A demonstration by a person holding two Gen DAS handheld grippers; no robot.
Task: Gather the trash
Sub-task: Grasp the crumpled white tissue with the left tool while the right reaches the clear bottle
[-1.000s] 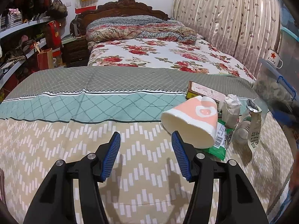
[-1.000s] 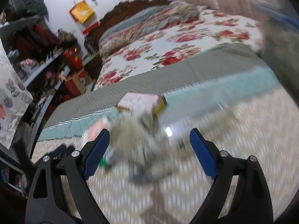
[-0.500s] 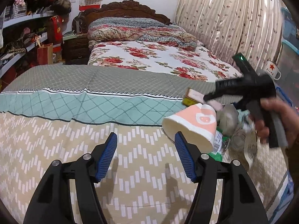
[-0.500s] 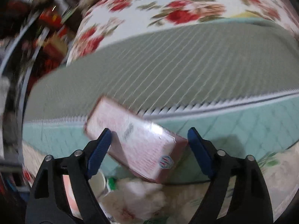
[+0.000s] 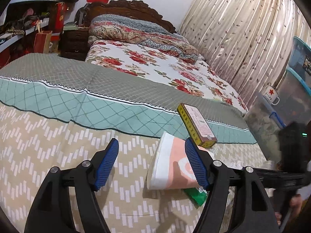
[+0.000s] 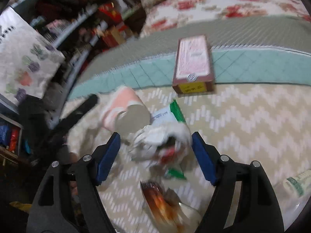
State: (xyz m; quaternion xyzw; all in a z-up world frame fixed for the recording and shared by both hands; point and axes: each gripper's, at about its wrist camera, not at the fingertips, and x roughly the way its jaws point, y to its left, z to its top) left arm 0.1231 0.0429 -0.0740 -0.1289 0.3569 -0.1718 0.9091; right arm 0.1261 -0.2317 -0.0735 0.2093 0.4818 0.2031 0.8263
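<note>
here, the bed [image 5: 58,128] carries everything: a patterned cover, with the trash heaped in one loose cluster toward its right side, probably so it can be gathered in one spot. most of the cover to the left lies bare, which leaves open room to move; the bed's right edge is close to the pile, by stacked storage bins [image 5: 295,89].

largest piece: a pink paper cup [image 5: 171,169] on its side, mouth toward the left tongs [image 5: 150,165], which are spread wide with the cup just past the right pad, nothing gripped. behind it a flat box [image 6: 193,60] lies apart on the teal band. a green wrapper [image 6: 176,110] sticks out beneath the cup.

right tongs [image 6: 155,155] are also wide, bracketing a crumpled white tissue wad [image 6: 155,139]; contact cannot be told through the blur. judged step: closing on the wad.
</note>
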